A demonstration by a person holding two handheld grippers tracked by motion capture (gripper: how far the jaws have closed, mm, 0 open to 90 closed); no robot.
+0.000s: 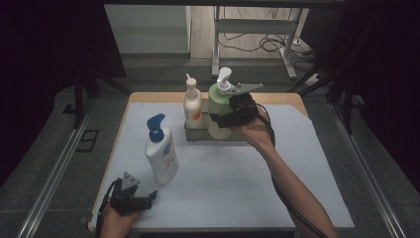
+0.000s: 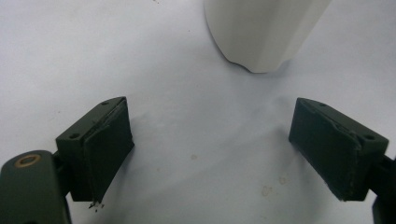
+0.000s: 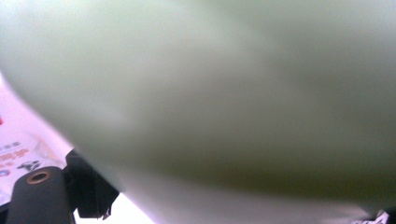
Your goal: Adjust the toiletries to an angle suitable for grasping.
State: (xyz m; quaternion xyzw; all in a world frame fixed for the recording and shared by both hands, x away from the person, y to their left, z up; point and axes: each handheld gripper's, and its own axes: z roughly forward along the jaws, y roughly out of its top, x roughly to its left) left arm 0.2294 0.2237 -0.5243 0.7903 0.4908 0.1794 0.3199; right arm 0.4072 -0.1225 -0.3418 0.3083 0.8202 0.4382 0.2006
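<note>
1. Left claw [image 1: 132,198]: at the near edge of the bench [image 1: 237,173], nearer the person than the blue-pump bottle [image 1: 161,151] and a little to its left. Its jaws stand wide apart with nothing between them. In the left gripper view the left claw [image 2: 210,154] looks onto bare bench surface, with the rounded white base of the blue-pump bottle [image 2: 261,32] just beyond the jaw tips and clear of them.

2. Blue-pump bottle: white body, blue pump head, upright on the bench, free of both claws. It stands well apart from the grey tray [image 1: 198,135], nearer the person and to the tray's left.

3. Right claw [image 1: 229,115]: at the right end of the grey tray, held by the person's right hand [image 1: 255,130], with the forearm coming in from the lower right. Its jaws are spread wide and close around the body of the green bottle [image 1: 218,106]. In the right gripper view the green bottle [image 3: 224,93] sits hard against the camera, blurred; one jaw is visible at lower left beside it.

4. Green bottle: pale green, white pump, upright at the right end of the grey tray. Whether its base rests on the tray floor cannot be told.

5. Orange-label bottle [image 1: 192,104]: white, upright at the left end of the grey tray, just beside the green bottle.
</note>
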